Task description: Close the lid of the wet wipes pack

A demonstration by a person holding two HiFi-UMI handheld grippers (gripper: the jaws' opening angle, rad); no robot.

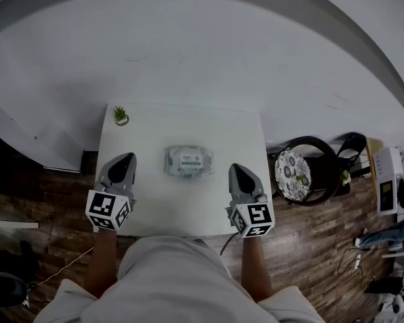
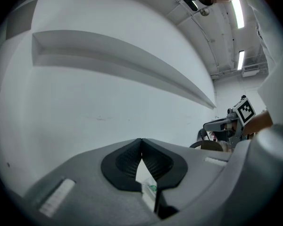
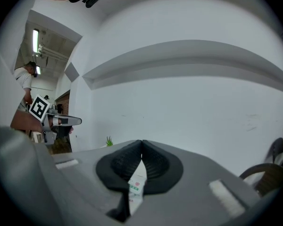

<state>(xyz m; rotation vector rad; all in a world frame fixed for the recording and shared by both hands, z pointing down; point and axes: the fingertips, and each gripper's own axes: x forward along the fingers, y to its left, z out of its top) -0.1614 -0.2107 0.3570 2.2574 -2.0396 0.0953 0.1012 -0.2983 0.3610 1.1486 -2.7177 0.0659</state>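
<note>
Wipes pack [image 1: 188, 161] flat in the middle of the table [image 1: 155, 207], between my two grippers.
My left gripper [image 1: 128, 156] is at its left and my right gripper [image 1: 233, 167] at its right, both apart from it; the jaws of each are pressed together tip to tip; a small plant [image 1: 120, 115] stands at the far left corner.

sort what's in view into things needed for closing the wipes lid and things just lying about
For the job:
- white rectangular soft-plastic wet wipes pack, mid-table
- left claw, shut, empty
- right claw, shut, empty
- white square table bearing the pack

Just lying about:
- small green potted plant, table's far left corner
- dark round chair with patterned cushion, right of the table
</note>
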